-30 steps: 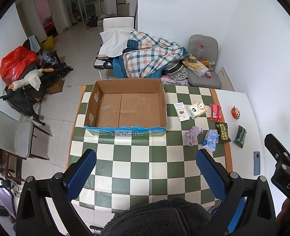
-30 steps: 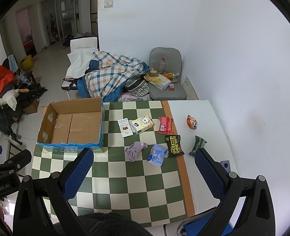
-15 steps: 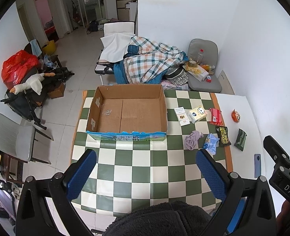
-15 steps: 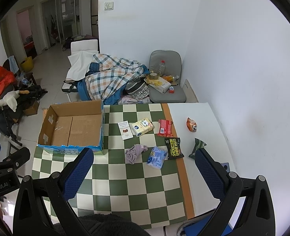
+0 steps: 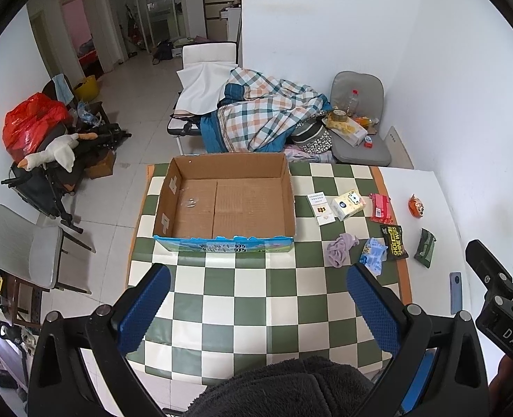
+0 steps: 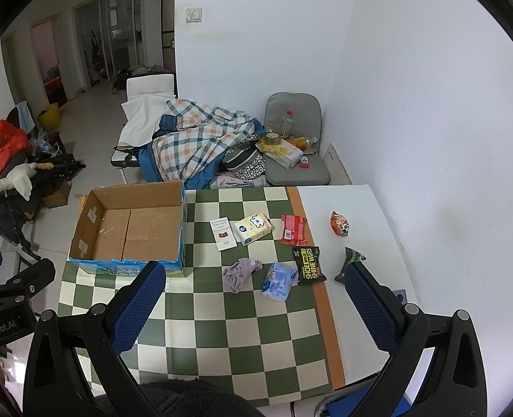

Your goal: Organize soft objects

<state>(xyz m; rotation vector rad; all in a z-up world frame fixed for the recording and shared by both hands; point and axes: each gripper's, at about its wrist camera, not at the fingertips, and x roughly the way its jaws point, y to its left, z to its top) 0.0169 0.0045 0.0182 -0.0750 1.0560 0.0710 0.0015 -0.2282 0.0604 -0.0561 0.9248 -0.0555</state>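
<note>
- Two hand-held grippers hang high above the green-checked tabletop [image 6: 242, 340], left hand-held gripper [image 5: 258, 307] and right hand-held gripper [image 6: 256, 304] both spread wide, carrying nothing.
- The crumpled lilac cloth [image 6: 239, 272] lies at 12 o'clock from the right one, just beside the empty brown cardboard box [image 5: 221, 201], probably its destination.

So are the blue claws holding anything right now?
No, nothing. The left gripper and the right gripper are both open above the checkered tablecloth, with nothing between their fingers.

Light: my two views are bright, soft and even daylight
Shadows: faint
Glare: none I see
Focus: sharp centre
Edges: strong fisheye bending, black vignette in the corners
</note>
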